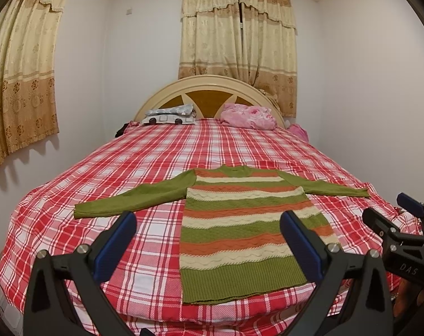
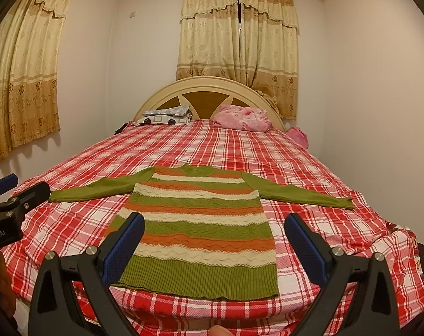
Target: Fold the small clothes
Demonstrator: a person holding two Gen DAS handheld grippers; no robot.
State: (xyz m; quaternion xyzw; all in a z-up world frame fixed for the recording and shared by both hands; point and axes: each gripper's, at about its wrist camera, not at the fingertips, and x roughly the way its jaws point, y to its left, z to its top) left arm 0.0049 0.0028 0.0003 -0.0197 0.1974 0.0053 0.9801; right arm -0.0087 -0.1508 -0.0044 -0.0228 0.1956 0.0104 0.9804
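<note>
A small knitted sweater (image 1: pixel 245 224) (image 2: pixel 200 224) with green, orange and cream stripes lies flat on the red plaid bed (image 1: pixel 128 168) (image 2: pixel 324 173), hem toward me. Both green sleeves (image 1: pixel 133 198) (image 2: pixel 301 193) are spread out sideways. My left gripper (image 1: pixel 209 224) hovers open above the hem's left side with nothing between its blue-padded fingers (image 1: pixel 116 240). My right gripper (image 2: pixel 214 226) also hangs open over the hem, holding nothing. The right gripper (image 1: pixel 391 212) shows at the right edge of the left wrist view, and the left gripper (image 2: pixel 18 187) at the left edge of the right wrist view.
Two pillows (image 1: pixel 170 116) (image 1: pixel 248 116) lie against the curved wooden headboard (image 1: pixel 209 89). Beige curtains (image 1: pixel 237 44) hang behind the bed and on the left wall. White walls close in on both sides. A fingertip (image 2: pixel 217 330) shows at the bottom edge.
</note>
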